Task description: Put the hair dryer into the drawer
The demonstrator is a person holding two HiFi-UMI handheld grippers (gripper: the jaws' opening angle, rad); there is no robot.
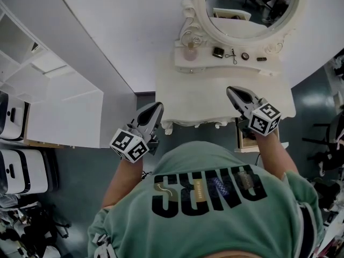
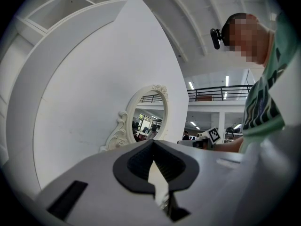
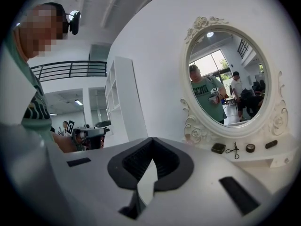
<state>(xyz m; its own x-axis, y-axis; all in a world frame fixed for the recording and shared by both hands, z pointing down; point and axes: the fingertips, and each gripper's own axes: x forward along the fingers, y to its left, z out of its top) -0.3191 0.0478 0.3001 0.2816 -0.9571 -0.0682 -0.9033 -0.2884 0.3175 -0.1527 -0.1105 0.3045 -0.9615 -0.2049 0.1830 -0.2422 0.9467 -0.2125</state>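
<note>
Right gripper (image 1: 232, 92), closed, over drawer (image 1: 244, 140).

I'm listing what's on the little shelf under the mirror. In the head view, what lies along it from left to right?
pinkish bottle → small dark square case → thin looped wiry item → small round item → small dark oblong item
</note>
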